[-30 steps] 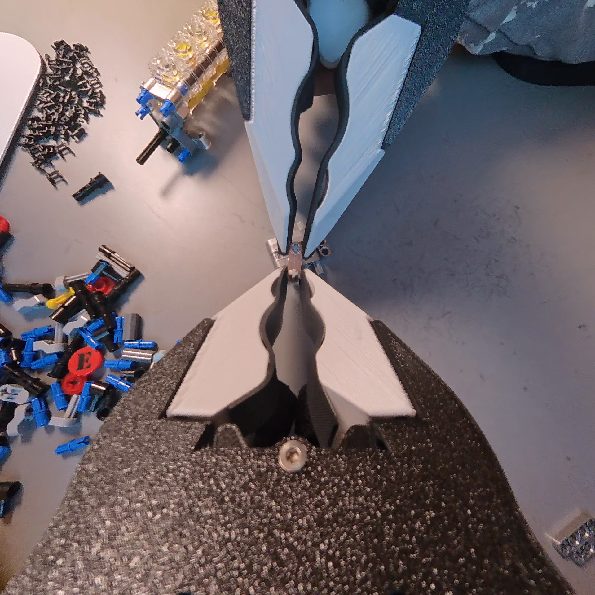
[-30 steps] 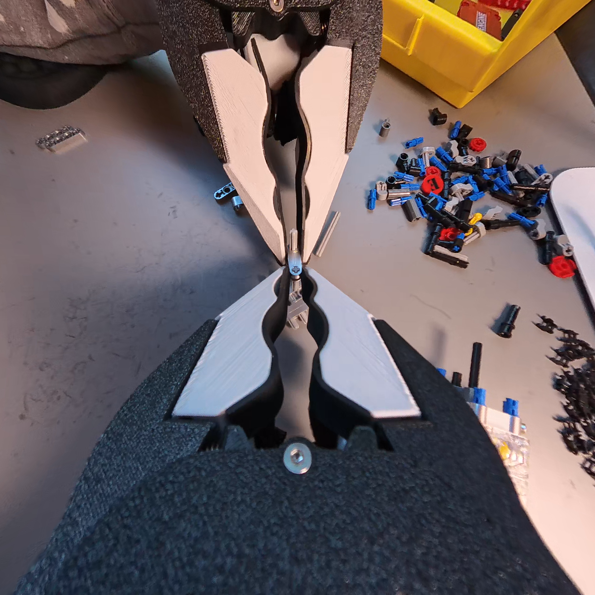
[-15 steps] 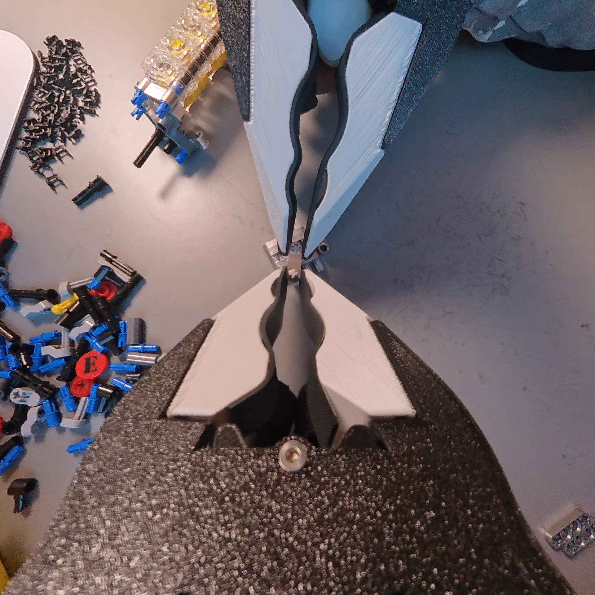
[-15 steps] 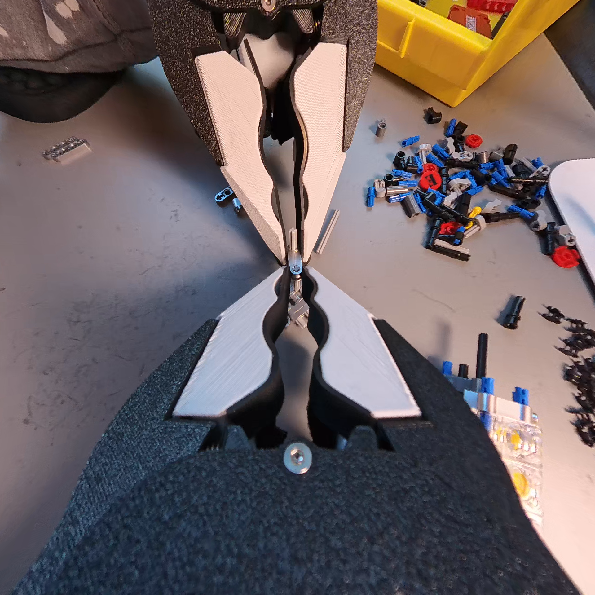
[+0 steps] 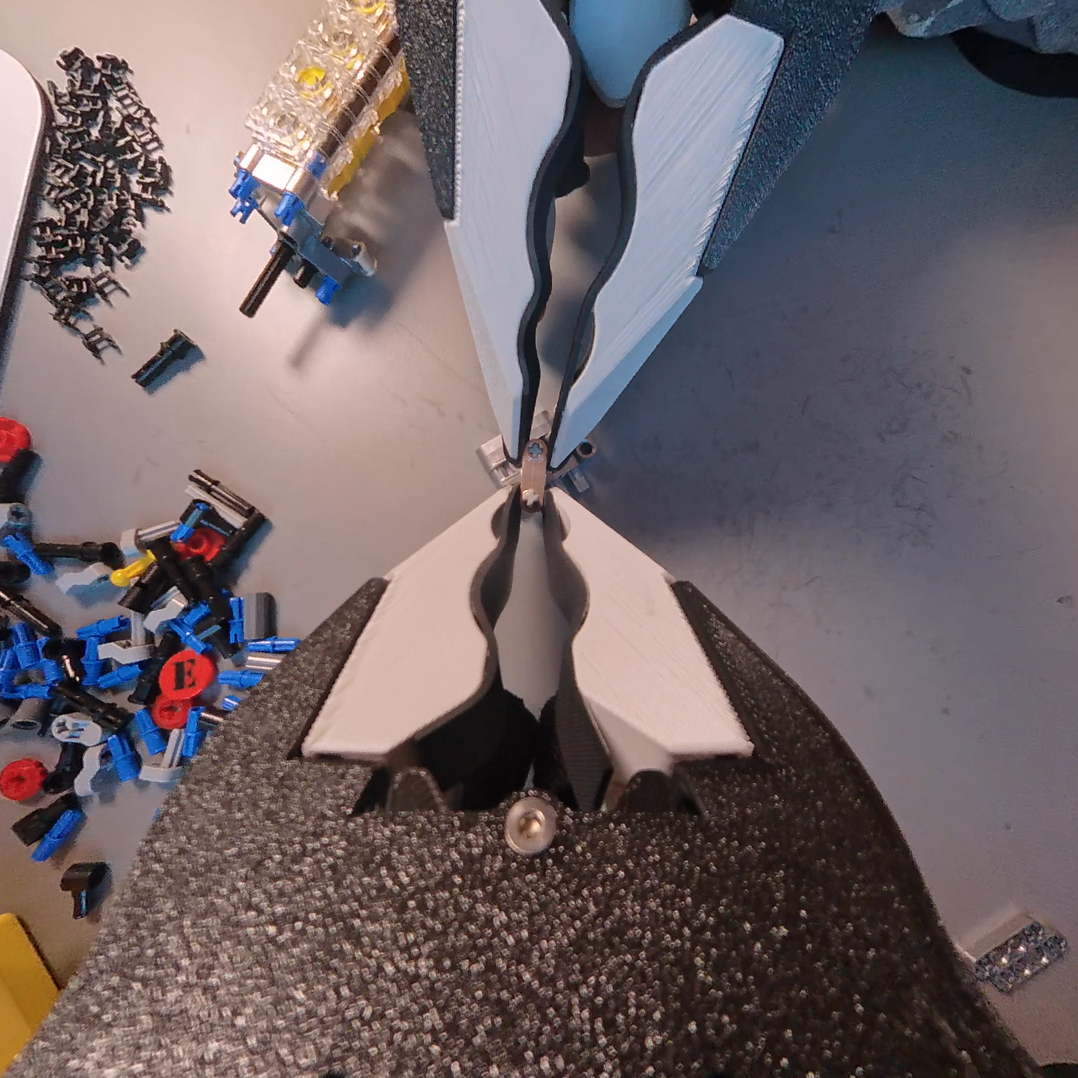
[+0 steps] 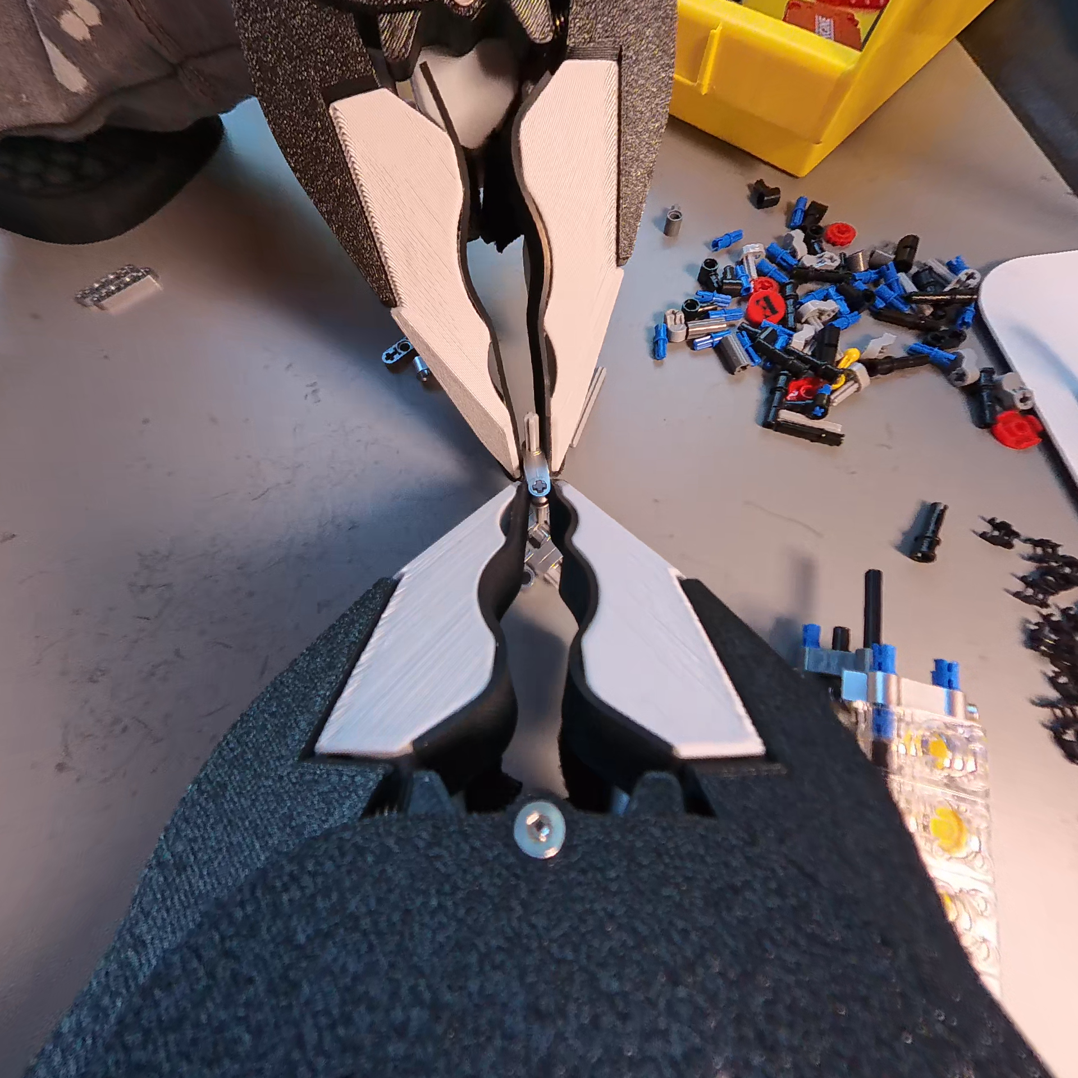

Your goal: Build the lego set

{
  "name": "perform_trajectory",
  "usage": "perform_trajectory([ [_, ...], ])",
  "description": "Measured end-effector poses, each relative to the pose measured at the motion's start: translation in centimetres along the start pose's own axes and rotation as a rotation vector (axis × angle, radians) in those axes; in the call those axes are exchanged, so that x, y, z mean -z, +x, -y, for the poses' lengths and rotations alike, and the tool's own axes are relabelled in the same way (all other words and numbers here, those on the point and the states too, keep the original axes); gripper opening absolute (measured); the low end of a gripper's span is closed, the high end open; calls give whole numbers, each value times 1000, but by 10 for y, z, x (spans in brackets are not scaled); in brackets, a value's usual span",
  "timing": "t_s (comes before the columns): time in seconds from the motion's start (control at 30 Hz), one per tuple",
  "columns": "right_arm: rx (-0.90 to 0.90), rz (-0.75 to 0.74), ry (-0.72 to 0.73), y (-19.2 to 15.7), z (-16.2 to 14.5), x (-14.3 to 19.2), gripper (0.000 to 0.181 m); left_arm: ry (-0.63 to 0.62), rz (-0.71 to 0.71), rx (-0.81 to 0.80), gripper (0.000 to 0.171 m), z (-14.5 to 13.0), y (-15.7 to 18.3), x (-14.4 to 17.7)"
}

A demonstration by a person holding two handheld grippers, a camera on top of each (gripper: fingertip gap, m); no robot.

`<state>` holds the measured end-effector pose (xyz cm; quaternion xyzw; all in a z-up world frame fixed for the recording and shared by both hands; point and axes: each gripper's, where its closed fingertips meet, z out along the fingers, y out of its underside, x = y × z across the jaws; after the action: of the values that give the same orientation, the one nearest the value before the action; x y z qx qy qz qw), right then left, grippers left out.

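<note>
My left gripper [image 5: 531, 504] is shut on a small grey link piece [image 5: 534, 481]. My right gripper [image 5: 534, 458] comes in from the far side, tip to tip with it. In the right wrist view, the right gripper [image 6: 536, 500] is shut on a small grey connector assembly [image 6: 542, 554], which shows between its fingers. The left gripper [image 6: 534, 464] faces it and holds the link [image 6: 536, 481] with a thin grey axle [image 6: 531, 431]. The two held pieces touch above the grey table [image 5: 846, 466]. How they join is hidden by the fingertips.
A pile of small blue, black, red and grey pieces [image 5: 146, 641] [image 6: 828, 326], a clear-and-yellow block assembly [image 5: 315, 134] [image 6: 933, 758], a heap of black links [image 5: 87, 175], a yellow bin [image 6: 776, 76], a white tray edge [image 6: 1038, 326] and a grey studded plate [image 6: 116, 289] lie around. Both grippers' tips are close together, under 4 cm apart.
Both grippers stay shut and tip to tip on the pieces. The table behind them has shifted slightly, so the pair has drifted a little together.
</note>
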<state>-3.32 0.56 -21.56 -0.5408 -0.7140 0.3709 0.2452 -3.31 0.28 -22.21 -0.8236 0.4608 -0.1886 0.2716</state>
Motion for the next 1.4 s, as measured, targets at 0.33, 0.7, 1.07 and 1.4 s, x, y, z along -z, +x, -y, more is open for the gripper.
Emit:
perform_trajectory([
  [0.33,-6,1,-23,0,-6,0,4,-33,-8,-2,4,0,0,-6],
  [0.7,-11,26,43,-1,6,11,6,102,-155,137,5,9,7,6],
  [1.07,91,-22,-60,-1,-5,-2,6,-3,-84,71,5,-5,5,0],
  [1.4,136,-43,-130,-1,-12,-7,0,-69,-24,29,5,-6,3,0],
])
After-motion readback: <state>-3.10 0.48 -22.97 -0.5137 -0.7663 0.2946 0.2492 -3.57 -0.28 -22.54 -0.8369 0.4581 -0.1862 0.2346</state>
